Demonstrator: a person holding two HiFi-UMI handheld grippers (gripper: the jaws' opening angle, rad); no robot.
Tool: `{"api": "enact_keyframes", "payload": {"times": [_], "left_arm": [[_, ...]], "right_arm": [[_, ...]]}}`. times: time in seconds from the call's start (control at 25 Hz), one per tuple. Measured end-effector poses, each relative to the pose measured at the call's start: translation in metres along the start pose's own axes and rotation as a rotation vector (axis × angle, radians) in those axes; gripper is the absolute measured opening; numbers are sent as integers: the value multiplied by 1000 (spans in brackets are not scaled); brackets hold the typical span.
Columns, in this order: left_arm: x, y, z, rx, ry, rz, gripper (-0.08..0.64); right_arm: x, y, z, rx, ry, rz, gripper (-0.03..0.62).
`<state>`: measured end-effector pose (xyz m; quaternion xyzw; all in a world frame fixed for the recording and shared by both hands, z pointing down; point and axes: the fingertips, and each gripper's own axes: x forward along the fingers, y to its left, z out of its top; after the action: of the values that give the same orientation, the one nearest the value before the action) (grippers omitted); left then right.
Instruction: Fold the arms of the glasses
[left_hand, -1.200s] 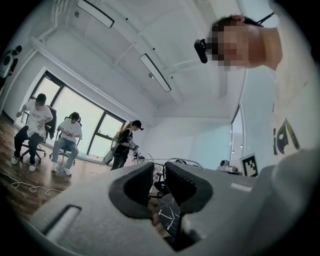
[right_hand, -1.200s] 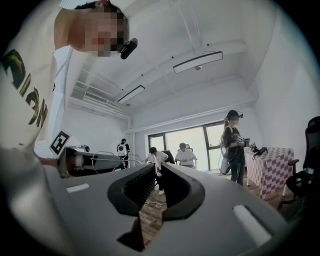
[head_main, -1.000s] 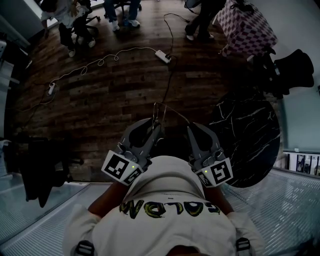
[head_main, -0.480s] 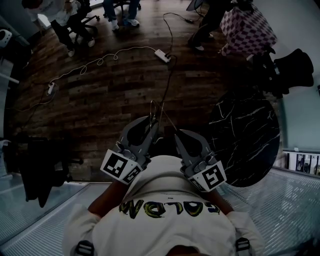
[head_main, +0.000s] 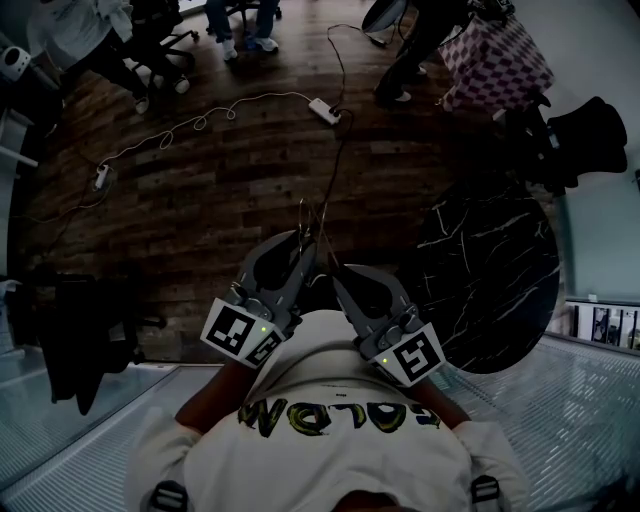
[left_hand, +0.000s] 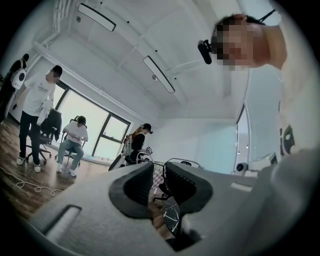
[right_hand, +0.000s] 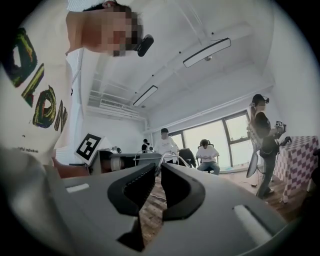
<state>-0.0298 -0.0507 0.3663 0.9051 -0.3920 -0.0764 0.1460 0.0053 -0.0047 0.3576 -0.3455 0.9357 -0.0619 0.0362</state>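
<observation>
The left gripper (head_main: 307, 246) pinches the glasses (head_main: 315, 222) (thin wire); the right gripper (head_main: 341, 272) jaws are opening, one arm between their tips.

Left tool (head_main: 309, 250) clamped on glasses (left_hand: 180, 159), level; right tool (head_main: 340, 272) beside, jaws opening round them

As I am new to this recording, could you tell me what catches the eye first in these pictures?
First, the two grippers held close together before the person in the head view: the left gripper shut on thin wire glasses, the right gripper, its jaws opening, with the wire at its tips. Then the dark marble table at right and the white cable across the wooden floor.
</observation>
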Motion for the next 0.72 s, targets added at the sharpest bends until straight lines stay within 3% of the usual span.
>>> {"api": "enact_keyframes", "payload": {"times": [0.72], "left_arm": [[4,-5,5,4,-14,-5,80]], "right_arm": [[7,15,-1,-38,27,43,57]]}}
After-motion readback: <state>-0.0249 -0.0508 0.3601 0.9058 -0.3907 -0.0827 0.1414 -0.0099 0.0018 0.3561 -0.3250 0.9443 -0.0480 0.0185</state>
